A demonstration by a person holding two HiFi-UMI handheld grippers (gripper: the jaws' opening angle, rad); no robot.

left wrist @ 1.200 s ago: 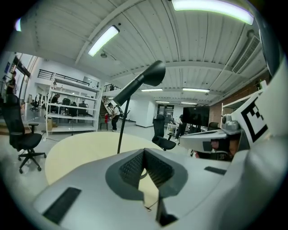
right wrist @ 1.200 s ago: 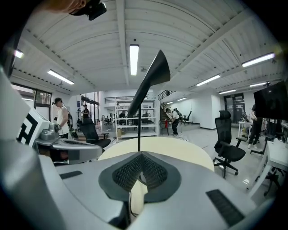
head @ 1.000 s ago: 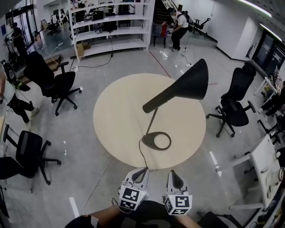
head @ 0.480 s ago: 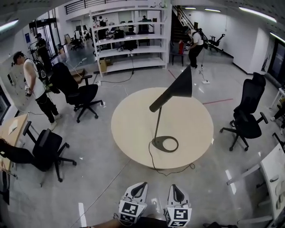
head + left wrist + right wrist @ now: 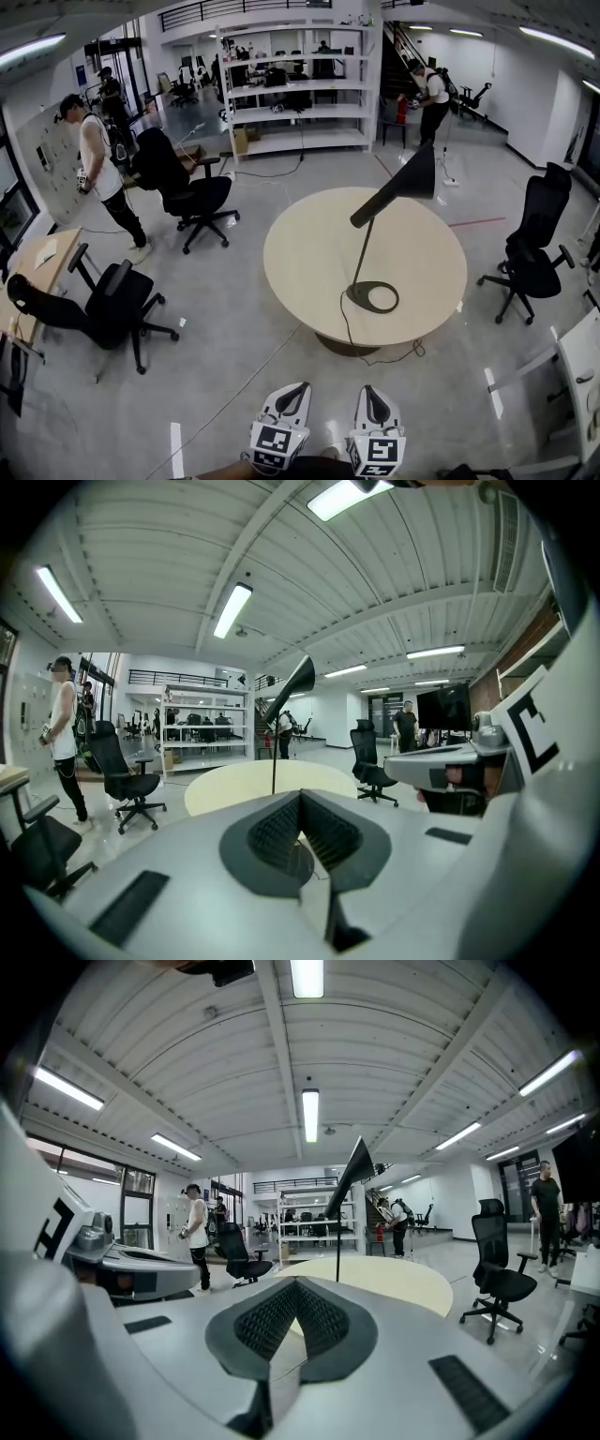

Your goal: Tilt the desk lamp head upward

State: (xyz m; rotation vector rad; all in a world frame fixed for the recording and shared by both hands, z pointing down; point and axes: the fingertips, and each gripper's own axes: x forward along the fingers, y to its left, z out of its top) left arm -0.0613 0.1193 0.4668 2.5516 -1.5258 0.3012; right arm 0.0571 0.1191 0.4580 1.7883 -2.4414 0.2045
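A black desk lamp stands on the round beige table (image 5: 309, 253), its ring base (image 5: 373, 296) near the front right edge. A thin stem rises to the cone-shaped lamp head (image 5: 403, 183), which slopes with its wide mouth up and to the right. My left gripper (image 5: 294, 390) and right gripper (image 5: 369, 392) are side by side at the bottom of the head view, over the floor and well short of the table. Both are shut on nothing. The lamp head (image 5: 291, 684) shows far beyond the left gripper (image 5: 300, 793), and the lamp head (image 5: 354, 1171) far beyond the right gripper (image 5: 296, 1282).
The lamp's cable (image 5: 352, 342) hangs over the table's front edge. Black office chairs (image 5: 187, 197) (image 5: 112, 305) stand to the left and another chair (image 5: 534, 253) to the right. A person (image 5: 98, 159) stands at far left. White shelving (image 5: 300, 94) lines the back.
The view has drawn back from the table: the lamp and table now sit farther away and more to the right. Both grippers stay shut at the bottom of the view.
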